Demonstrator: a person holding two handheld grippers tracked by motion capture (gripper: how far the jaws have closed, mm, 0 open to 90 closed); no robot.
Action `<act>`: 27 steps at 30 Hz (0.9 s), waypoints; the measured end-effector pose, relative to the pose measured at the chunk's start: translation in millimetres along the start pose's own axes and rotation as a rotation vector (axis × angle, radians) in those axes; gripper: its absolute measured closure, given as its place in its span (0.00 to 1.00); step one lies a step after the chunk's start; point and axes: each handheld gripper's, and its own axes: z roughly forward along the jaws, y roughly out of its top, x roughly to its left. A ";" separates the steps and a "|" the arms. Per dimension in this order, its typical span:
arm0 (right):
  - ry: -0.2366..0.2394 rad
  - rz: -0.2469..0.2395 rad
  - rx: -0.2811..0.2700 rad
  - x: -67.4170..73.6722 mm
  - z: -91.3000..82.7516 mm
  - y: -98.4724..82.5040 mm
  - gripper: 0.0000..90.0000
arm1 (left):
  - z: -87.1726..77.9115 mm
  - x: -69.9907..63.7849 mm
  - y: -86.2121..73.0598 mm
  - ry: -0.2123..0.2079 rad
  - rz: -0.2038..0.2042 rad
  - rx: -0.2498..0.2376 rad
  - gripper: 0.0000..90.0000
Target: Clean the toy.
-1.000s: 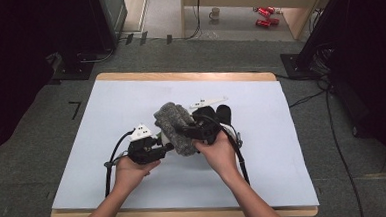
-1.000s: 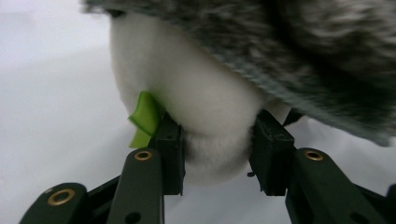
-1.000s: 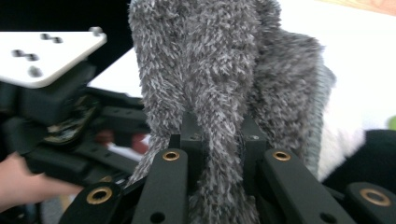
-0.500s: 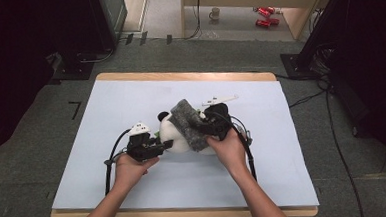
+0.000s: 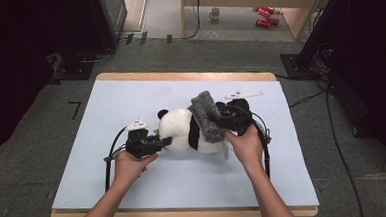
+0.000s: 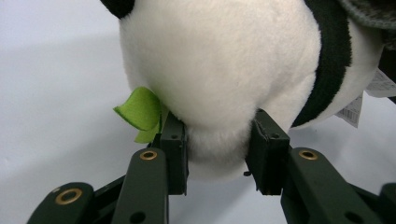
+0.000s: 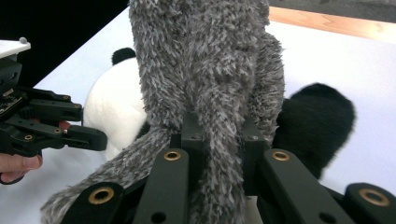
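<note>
A plush panda (image 5: 182, 131) lies on its side near the middle of the pale worktop (image 5: 106, 113), head toward the person's left. The left tool (image 6: 217, 149) is closed on a fold of the panda's white head, a small green felt leaf (image 6: 137, 109) poking out just beside one jaw. The right tool (image 7: 219, 140) pinches a fuzzy grey cloth (image 7: 205, 60), possibly a scarf, which drapes across the panda's body; the panda's black limb (image 7: 313, 121) lies just behind it. In the high view, both hands sit close on either side of the toy.
</note>
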 end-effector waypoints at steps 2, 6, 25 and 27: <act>-0.011 0.013 -0.006 -5.1 -4.4 -1.4 0.87 | 0.3 -0.5 1.5 0.003 0.003 0.001 0.70; -0.054 0.034 -0.012 -15.7 -14.8 -4.0 0.87 | -3.4 -5.7 2.6 0.008 0.003 0.010 0.70; 0.084 -0.077 0.001 40.5 -7.0 8.6 0.86 | -5.7 -13.4 -0.3 0.022 0.007 0.002 0.70; 0.105 -0.089 0.006 46.6 -1.9 8.8 0.86 | -5.6 -14.6 -1.2 0.026 0.008 -0.004 0.70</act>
